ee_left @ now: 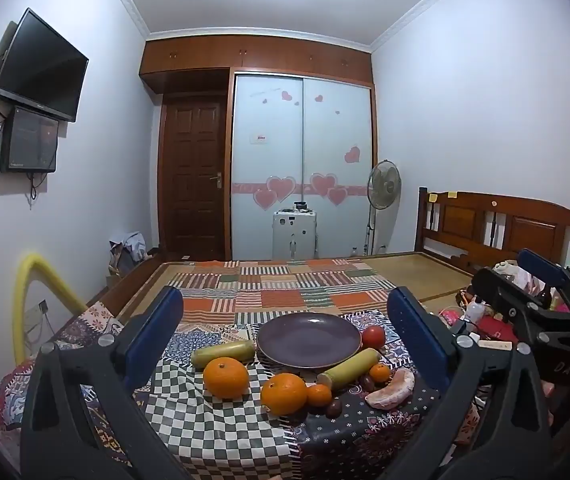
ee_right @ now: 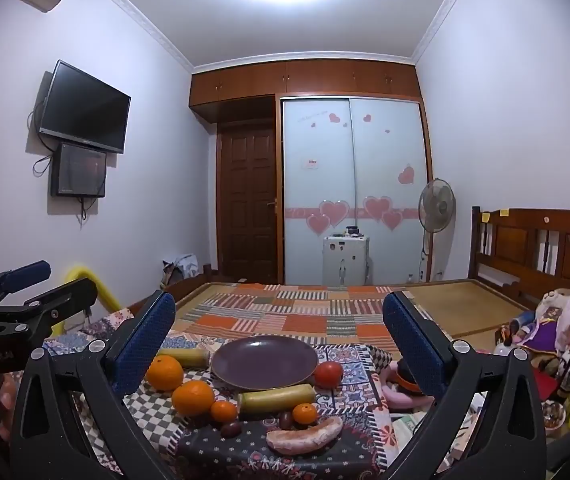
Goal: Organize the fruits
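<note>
Nothing of the sorting was seen to be done: the purple plate (ee_left: 309, 338) lay bare at the middle of the patchwork-covered surface (ee_left: 221, 420), and every fruit was still scattered around its near rim.

Taken from left to right, a yellow-green cane piece (ee_left: 223, 353) was found just left of the plate, with a large orange (ee_left: 226, 377) directly in front of it. A second large orange (ee_left: 284, 393) was seen nearer the middle, with a small tangerine (ee_left: 319, 395) touching its right side and a dark chestnut-like fruit (ee_left: 333, 408) just in front of that. A second cane piece (ee_left: 349, 368) was laid slantwise against the plate's near edge, apparently touching it. Another small tangerine (ee_left: 379, 373) and a second dark fruit (ee_left: 365, 381) were placed beside its right end, a red tomato (ee_left: 373, 337) stood by the plate's right rim, and a peeled pomelo segment (ee_left: 391, 389) lay at the far right.

The left gripper (ee_left: 285, 320) was held above the fruit with its fingers (ee_left: 157, 328) wide apart and nothing between them. The right gripper (ee_right: 279, 328) was likewise held with its fingers apart and empty. The whole gathering was judged to remain, most likely onto the plate.
</note>
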The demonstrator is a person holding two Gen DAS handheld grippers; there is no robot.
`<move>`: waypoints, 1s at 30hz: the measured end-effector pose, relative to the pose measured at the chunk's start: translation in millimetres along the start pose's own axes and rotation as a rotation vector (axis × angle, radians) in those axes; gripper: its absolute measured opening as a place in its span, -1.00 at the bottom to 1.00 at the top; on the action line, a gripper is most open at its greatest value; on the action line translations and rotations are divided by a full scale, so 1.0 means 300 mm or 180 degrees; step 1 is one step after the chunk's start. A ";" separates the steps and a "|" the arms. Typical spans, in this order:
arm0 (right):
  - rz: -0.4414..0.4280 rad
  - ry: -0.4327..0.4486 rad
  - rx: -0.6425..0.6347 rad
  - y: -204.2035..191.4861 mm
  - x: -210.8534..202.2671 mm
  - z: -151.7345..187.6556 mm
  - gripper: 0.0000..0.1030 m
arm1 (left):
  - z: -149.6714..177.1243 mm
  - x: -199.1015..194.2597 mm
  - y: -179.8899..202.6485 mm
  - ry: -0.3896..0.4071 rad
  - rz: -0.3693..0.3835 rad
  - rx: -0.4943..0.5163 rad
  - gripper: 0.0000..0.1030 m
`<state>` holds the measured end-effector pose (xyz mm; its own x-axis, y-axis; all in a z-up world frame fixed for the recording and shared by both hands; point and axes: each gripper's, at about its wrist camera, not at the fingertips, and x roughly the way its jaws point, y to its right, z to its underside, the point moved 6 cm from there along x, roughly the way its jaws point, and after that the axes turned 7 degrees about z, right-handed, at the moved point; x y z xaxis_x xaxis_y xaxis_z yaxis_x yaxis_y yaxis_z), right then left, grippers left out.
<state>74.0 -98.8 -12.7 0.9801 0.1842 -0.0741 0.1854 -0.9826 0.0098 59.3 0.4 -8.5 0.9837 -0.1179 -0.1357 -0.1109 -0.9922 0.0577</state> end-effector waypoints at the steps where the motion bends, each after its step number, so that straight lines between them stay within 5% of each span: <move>1: -0.0001 0.0000 0.0005 0.000 0.001 -0.001 1.00 | -0.001 0.001 -0.002 -0.0001 -0.0010 0.0009 1.00; 30: -0.0015 0.0041 0.0079 0.004 -0.022 -0.007 1.00 | 0.004 0.015 0.029 0.0037 0.0084 0.0090 1.00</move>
<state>67.8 -101.2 -10.2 0.9801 0.1889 -0.0613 0.1884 -0.9820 -0.0152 62.5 -8.8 -9.6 0.9820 -0.1436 -0.1229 -0.1406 -0.9895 0.0330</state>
